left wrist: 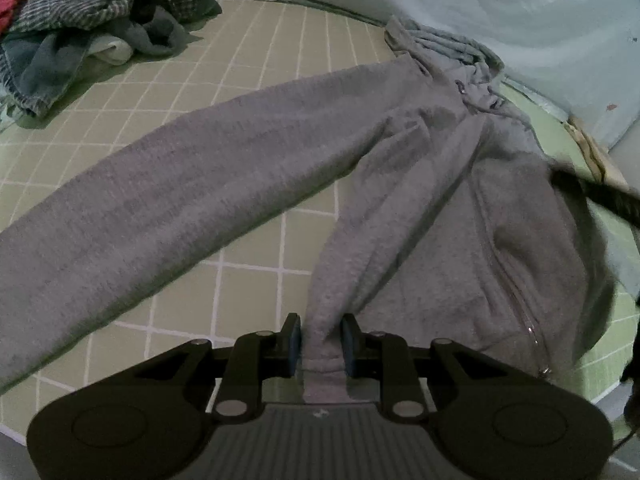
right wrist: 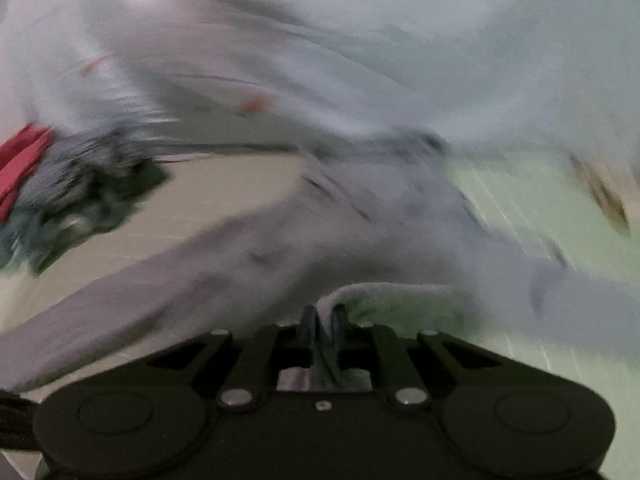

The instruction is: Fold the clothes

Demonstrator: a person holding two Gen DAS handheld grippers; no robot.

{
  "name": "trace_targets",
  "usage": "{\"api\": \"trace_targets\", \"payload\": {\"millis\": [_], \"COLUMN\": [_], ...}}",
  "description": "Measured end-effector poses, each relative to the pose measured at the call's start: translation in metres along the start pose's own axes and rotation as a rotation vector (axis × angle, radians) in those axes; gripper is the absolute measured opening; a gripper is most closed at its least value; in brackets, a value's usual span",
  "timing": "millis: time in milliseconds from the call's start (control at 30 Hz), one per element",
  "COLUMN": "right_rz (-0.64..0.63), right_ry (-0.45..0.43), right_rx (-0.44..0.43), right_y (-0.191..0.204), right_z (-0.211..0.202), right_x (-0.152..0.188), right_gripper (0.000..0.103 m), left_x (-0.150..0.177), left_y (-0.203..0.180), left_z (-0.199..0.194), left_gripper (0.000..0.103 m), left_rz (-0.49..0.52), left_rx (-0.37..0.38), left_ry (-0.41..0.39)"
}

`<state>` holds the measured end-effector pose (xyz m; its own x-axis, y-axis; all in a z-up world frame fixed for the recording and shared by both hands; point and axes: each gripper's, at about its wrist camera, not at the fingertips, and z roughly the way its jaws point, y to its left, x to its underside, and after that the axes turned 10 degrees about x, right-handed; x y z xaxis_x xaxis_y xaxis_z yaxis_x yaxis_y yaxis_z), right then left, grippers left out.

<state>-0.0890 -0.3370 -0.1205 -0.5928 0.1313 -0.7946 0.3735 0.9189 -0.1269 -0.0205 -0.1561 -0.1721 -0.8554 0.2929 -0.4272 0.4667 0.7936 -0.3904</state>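
Grey fleece fills both views: a zip-front hoodie point(left wrist: 460, 208) lies spread on the green grid-checked mat point(left wrist: 248, 248), one sleeve stretched out to the left. The left gripper point(left wrist: 320, 342) is clamped on a bunched edge of the hoodie near its hem. The right gripper point(right wrist: 323, 320) (its view is badly blurred) has its fingers nearly together with a pale fold of the same hoodie pinched between them. A heap of unfolded clothes point(left wrist: 88, 20) sits at the mat's far left corner, beside light carrot-print bedding point(left wrist: 520, 12).
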Motion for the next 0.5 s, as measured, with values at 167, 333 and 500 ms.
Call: {"api": "trace_targets", "payload": {"millis": [167,333,500], "right_rz": [-0.056,-0.047,0.08], "right_ry": [0.147,0.146,0.093], "right_rx": [-0.102,-0.18,-0.188], "right_y": [0.049,0.047,0.008], "right_z": [0.038,0.025,-0.008], "right_x": [0.022,0.033,0.026], "right_gripper": [0.009,0.041,0.052], "left_x": [0.002,0.005,0.004], "left_y": [0.001,0.002,0.002], "left_z": [0.001,0.001,0.001], "left_gripper": [0.025,0.026,0.027], "left_rz": [-0.008,-0.008,-0.02], "left_rx": [0.002,0.004,0.007], "left_ry": [0.002,0.002,0.004]}}
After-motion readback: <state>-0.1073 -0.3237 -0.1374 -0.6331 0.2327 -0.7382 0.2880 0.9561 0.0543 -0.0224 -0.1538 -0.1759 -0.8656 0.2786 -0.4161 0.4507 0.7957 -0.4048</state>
